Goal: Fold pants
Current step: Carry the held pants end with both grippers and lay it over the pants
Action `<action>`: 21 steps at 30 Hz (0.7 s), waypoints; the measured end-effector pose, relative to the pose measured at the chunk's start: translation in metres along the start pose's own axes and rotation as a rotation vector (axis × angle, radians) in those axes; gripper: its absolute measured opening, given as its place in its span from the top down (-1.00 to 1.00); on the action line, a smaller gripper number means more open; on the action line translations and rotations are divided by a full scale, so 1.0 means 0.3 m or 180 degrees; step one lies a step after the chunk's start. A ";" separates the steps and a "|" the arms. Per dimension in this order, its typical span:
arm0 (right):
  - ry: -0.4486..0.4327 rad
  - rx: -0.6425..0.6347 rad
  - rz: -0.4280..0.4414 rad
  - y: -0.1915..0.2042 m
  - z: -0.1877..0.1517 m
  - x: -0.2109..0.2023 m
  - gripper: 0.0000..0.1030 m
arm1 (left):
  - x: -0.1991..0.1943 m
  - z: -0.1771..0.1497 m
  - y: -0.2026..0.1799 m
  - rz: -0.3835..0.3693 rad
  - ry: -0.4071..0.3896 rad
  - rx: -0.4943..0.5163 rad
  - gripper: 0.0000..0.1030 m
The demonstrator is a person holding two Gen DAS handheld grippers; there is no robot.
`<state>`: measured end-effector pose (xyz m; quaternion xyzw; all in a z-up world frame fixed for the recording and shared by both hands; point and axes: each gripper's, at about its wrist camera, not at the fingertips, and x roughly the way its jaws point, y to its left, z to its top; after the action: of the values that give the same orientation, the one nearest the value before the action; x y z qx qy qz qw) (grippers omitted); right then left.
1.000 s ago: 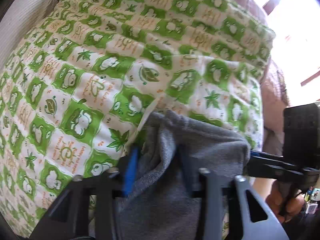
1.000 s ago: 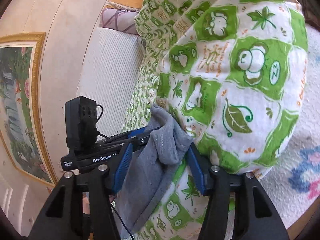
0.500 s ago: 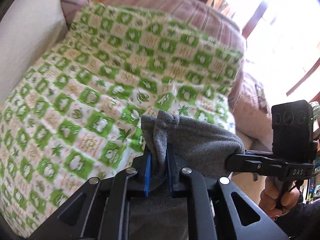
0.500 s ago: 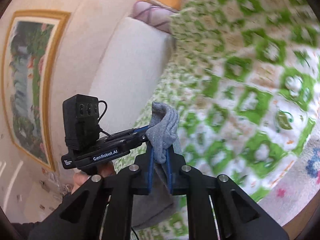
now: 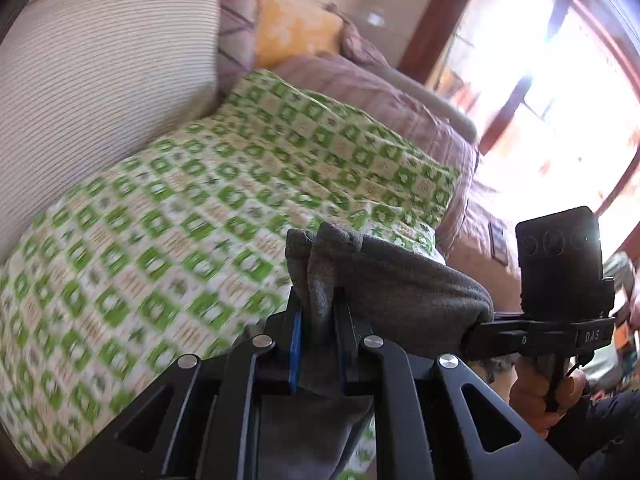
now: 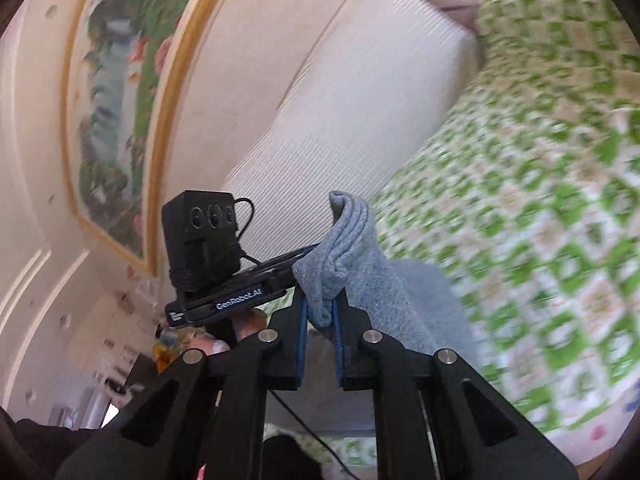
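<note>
My left tool (image 5: 318,344) is clamped on a bunched edge of the grey pants (image 5: 384,280), my right tool (image 6: 320,332) on another edge, the cloth stretched between them above the bed. Beyond lies the green-checked blanket (image 5: 200,200), then a striped cushion (image 5: 100,80) and a framed painting (image 6: 116,92).

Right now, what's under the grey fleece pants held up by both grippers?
Under the grey fleece pants lies the green-and-white checked quilt, pants lifted clear of it at the grip. The bunched fabric and both black grippers hide whatever lies directly below.
</note>
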<state>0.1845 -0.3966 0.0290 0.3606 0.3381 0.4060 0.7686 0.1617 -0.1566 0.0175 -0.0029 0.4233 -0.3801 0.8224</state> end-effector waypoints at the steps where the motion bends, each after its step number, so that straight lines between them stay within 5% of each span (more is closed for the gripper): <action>1: 0.0057 -0.0028 0.0036 0.021 -0.013 0.028 0.76 | -0.037 -0.028 0.024 -0.0002 -0.0058 -0.0069 0.77; 12: 0.0766 -0.0259 0.0307 0.210 -0.168 0.377 0.76 | -0.307 -0.290 0.242 0.0101 -0.0526 -0.0687 0.77; 21: 0.1286 -0.0309 0.0118 0.206 -0.333 0.624 0.76 | -0.333 -0.526 0.443 0.0255 -0.0438 -0.1136 0.77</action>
<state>0.1625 -0.1808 -0.0132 0.2405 0.4587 0.5000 0.6940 0.0989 0.0506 -0.0580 -0.1578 0.4266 -0.2649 0.8503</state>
